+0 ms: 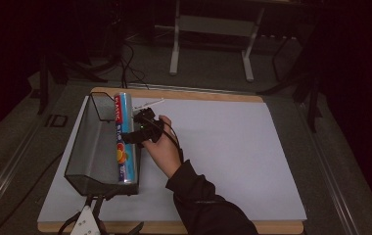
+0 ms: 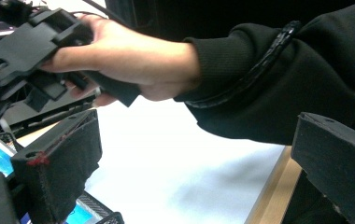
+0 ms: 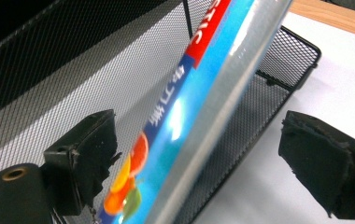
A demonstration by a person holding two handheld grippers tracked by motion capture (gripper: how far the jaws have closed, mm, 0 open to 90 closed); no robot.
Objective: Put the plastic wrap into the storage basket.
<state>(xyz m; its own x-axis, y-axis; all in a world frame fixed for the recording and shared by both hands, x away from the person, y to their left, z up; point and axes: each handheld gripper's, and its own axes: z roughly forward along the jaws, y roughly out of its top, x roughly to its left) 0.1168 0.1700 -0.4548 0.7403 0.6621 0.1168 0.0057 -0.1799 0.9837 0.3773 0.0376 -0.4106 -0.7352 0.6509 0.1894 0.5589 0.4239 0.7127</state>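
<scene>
Right hand-held gripper (image 1: pixel 134 128) released, jaws straddling box (image 3: pixel 199 116) on basket (image 1: pixel 88 152) rim; left hand-held gripper (image 1: pixel 90 221) released near basket's corner.

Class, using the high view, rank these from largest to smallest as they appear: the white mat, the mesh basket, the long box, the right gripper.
1. white mat
2. mesh basket
3. long box
4. right gripper

- Looks like a lab or recording workspace, dim and dark around the edges.
- Wooden counter (image 1: pixel 174 94) covered edge to edge with a plain white sheet (image 1: pixel 233 147).
- Grey carpeted floor (image 1: pixel 22 127) with loose cables (image 1: pixel 127 68) trailing beyond the far edge.
- Metal legs of a stand (image 1: pixel 175 44) behind the counter's far edge.
</scene>
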